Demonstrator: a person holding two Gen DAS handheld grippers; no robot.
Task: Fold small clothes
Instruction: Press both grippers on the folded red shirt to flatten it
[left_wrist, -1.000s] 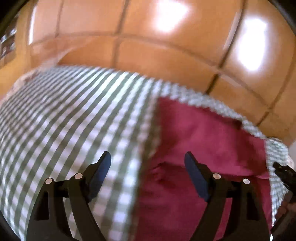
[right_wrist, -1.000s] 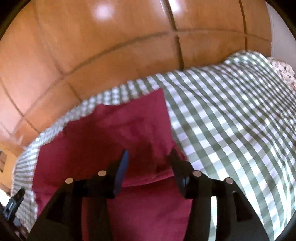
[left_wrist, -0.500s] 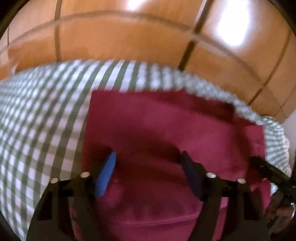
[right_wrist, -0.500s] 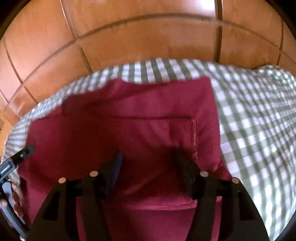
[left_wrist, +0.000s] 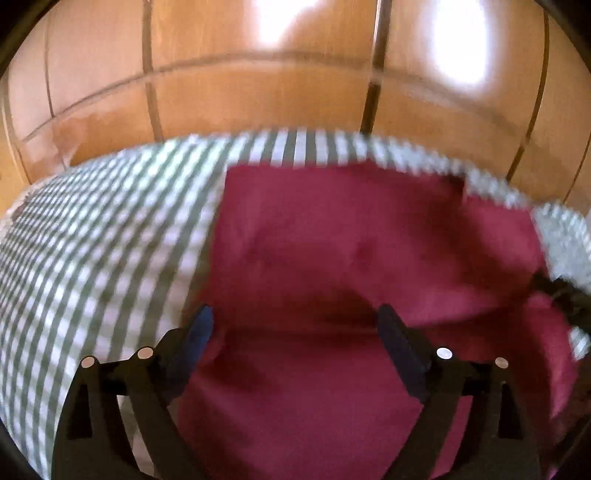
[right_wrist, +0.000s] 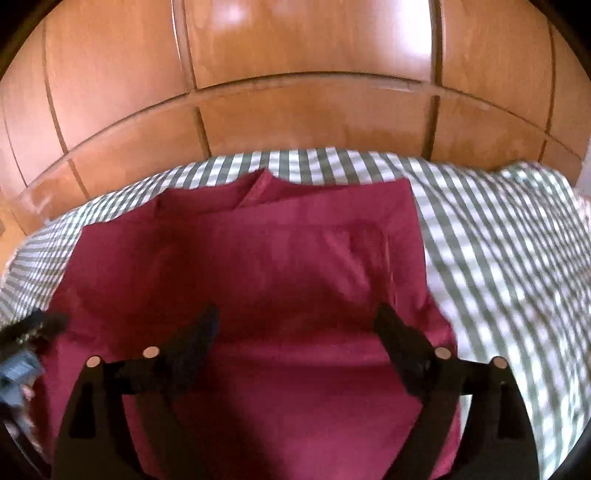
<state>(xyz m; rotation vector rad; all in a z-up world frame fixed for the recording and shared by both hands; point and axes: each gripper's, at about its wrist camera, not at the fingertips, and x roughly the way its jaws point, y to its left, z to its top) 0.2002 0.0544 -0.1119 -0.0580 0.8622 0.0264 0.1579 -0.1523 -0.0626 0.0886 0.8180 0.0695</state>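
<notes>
A dark red garment lies spread on a green-and-white checked cloth. It also shows in the right wrist view, with a folded layer and a pocket seam. My left gripper is open and empty, hovering over the garment's left part near its left edge. My right gripper is open and empty over the garment's right part. The right gripper's tip shows at the right edge of the left wrist view, and the left gripper at the left edge of the right wrist view.
The checked cloth covers the surface and extends to both sides of the garment. A glossy wooden panelled wall stands close behind the far edge, also in the right wrist view.
Both grippers have swung inward from the garment's outer edges to over it, and both views now face the wall squarely. The right jaws have opened wider. The garment stays flat.
</notes>
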